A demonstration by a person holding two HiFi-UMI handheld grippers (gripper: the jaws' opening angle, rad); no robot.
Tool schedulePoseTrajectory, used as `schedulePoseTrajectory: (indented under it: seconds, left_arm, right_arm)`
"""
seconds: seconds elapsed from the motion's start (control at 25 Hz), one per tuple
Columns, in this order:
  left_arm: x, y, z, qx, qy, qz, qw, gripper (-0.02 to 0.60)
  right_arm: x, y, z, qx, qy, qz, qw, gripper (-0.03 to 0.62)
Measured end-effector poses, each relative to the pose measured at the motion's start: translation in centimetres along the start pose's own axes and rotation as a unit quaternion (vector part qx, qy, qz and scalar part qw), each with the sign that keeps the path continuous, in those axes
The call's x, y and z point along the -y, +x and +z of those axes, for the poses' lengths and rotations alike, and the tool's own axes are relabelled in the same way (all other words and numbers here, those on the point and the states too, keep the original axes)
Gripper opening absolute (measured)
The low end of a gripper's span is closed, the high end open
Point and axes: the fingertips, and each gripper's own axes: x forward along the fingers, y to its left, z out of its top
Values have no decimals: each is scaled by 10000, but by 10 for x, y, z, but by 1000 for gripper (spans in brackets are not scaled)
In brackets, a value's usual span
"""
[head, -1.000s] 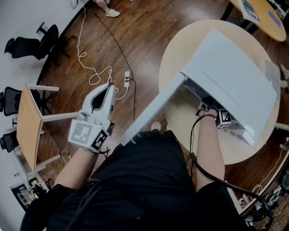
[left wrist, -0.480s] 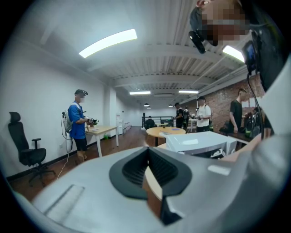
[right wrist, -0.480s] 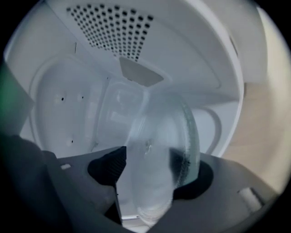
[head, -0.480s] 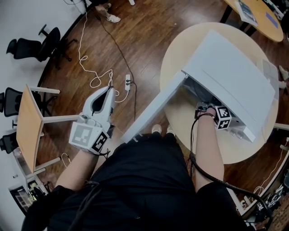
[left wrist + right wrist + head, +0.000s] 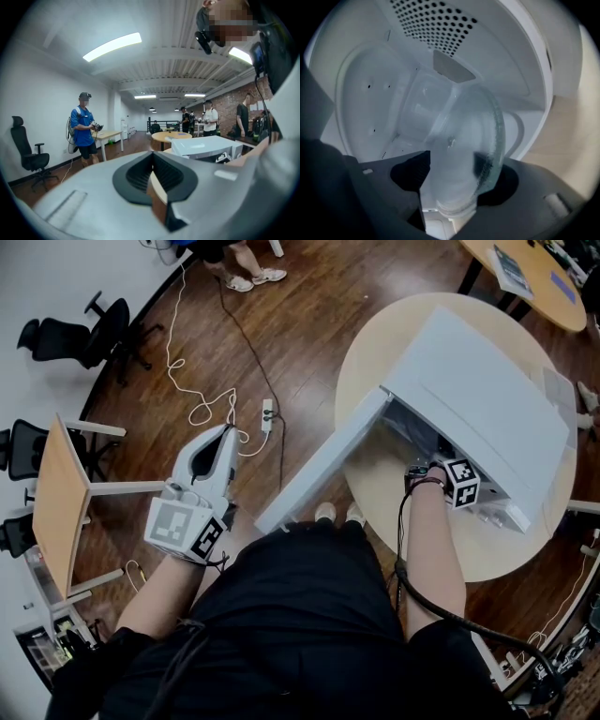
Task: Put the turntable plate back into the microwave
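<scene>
Glass turntable plate (image 5: 464,140), round, clear, pebbled rim, inside white microwave (image 5: 365,98)

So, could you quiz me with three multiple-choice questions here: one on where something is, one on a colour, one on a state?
1. Where is the clear glass turntable plate? A on the floor; B inside the white microwave; C on a chair.
2. What colour is the round table under the microwave? A pale wood; B black; C red.
3. The microwave's door is: A shut; B missing; C swung open.
Answers: B, it stands tilted before the perforated cavity wall; A, bare pale wood shows around the microwave; C, it juts out from the cavity's edge.
</scene>
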Motion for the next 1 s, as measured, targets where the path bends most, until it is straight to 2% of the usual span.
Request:
schedulePoseTrajectory:
  seconds: [0.24, 1.0]
  left_arm:
    - [1, -3, 2, 48, 5, -5, 10000, 8]
    - [29, 8, 9, 195, 83, -378, 9991, 8]
  right_arm:
    - [1, -4, -9, -288, -423, -220, 9984, 302]
    - [18, -27, -18, -604, -546, -440, 9957, 302]
